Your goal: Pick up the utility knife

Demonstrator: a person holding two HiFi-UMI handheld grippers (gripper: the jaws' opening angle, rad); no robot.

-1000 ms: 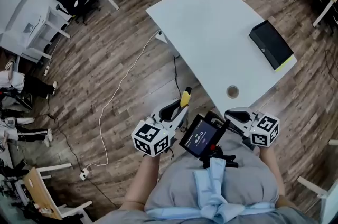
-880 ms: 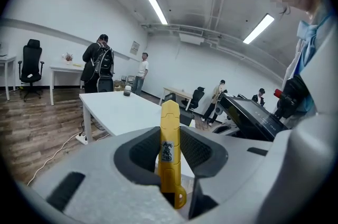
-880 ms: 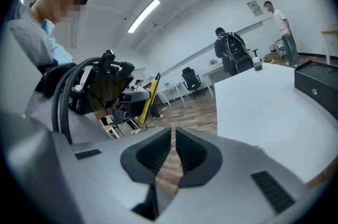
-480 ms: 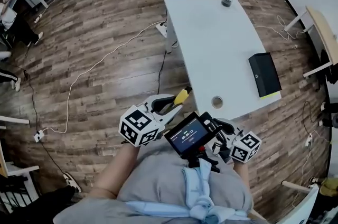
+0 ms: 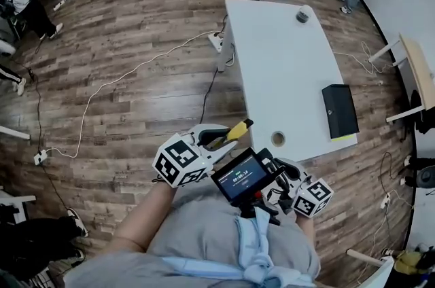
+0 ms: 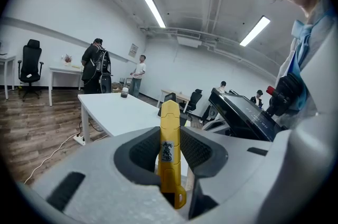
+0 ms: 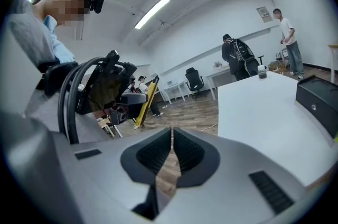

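Note:
A yellow utility knife (image 5: 236, 132) sticks out of my left gripper (image 5: 219, 138), which is shut on it and held in front of my body, short of the white table (image 5: 285, 69). In the left gripper view the knife (image 6: 170, 136) stands upright between the dark ribbed pads (image 6: 145, 151), its tip pointing toward the table (image 6: 113, 112). My right gripper (image 5: 283, 173) sits low at the right, beside the chest-mounted screen (image 5: 241, 176). Its jaws (image 7: 171, 157) are shut with nothing between them.
A black box (image 5: 339, 110) lies at the table's right edge and a small dark jar (image 5: 302, 16) stands at its far end. A round cable hole (image 5: 277, 139) is near the close edge. A white cable (image 5: 115, 86) runs over the wooden floor. People stand beyond the table.
The head view has swung, so the table now lies more upright in the picture. Both grippers stay close to my body, and the knife is still in the left jaws.

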